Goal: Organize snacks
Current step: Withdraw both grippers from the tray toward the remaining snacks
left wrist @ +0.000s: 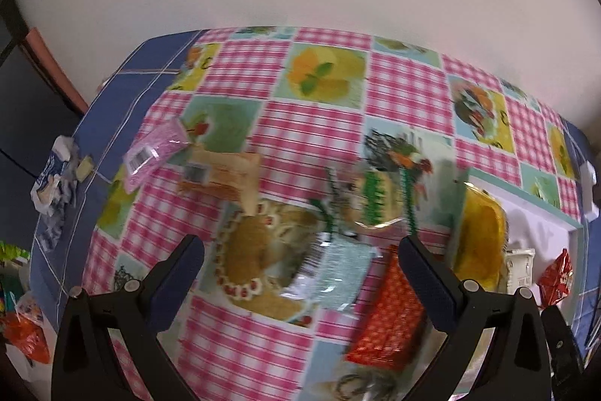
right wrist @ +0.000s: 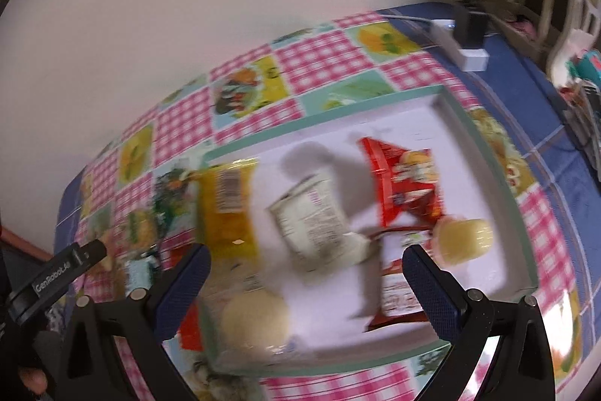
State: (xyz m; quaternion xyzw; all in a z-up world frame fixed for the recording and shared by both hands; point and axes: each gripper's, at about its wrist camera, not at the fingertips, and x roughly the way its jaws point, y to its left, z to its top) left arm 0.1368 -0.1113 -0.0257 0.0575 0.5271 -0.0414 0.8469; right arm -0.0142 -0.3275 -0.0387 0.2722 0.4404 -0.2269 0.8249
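Both grippers: left gripper (left wrist: 300,262) and right gripper (right wrist: 306,271) hanging with fingers released, grasping nothing. Red packet (left wrist: 390,314) lying at 5 o'clock on tabletop (left wrist: 311,123): judging light, crinkly, slippery; pinching sealed edge advised.

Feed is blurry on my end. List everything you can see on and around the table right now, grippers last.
tray: one, white with teal rim, on the tablecloth
yellow packet: one, at the tray's left edge
white packet: one, mid-tray
red bag: one, in the tray
pale round snacks: two, in the tray
red dotted packet: one, on the cloth beside the tray
pale green packet: one, on the cloth
pink packet: one, near the cloth's far left
beige packet: one, beside the pink one
power strip: one, white, far corner
left gripper: jaws open, empty
right gripper: jaws open, empty, above the tray
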